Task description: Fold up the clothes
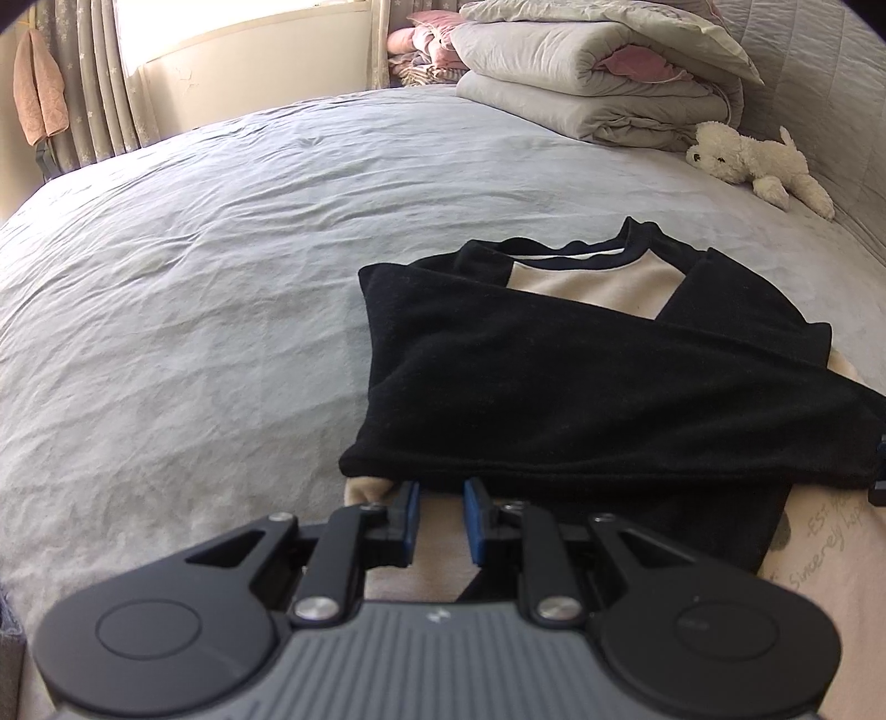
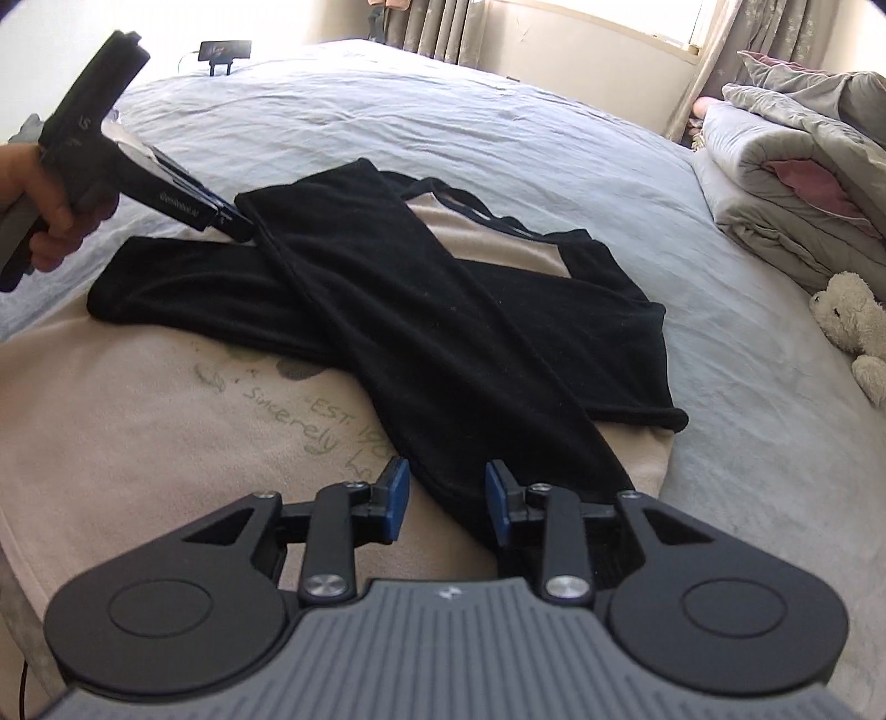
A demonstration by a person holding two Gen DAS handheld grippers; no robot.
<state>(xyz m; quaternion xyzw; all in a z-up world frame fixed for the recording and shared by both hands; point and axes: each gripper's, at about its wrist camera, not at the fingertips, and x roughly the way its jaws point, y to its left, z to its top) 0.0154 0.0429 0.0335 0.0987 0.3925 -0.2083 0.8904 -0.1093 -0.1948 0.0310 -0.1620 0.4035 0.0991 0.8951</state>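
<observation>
The right claw, jaws apart, straddles the cuff end of the black sleeve, which runs diagonally away toward the left claw, whose state I cannot tell.

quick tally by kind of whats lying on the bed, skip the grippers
shirt: 1, cream body with black sleeves crossed over it
plush toy: 1, white
folded quilts: 1 stack, grey and pink
dark gadget at the far edge: 1
total: 4
</observation>
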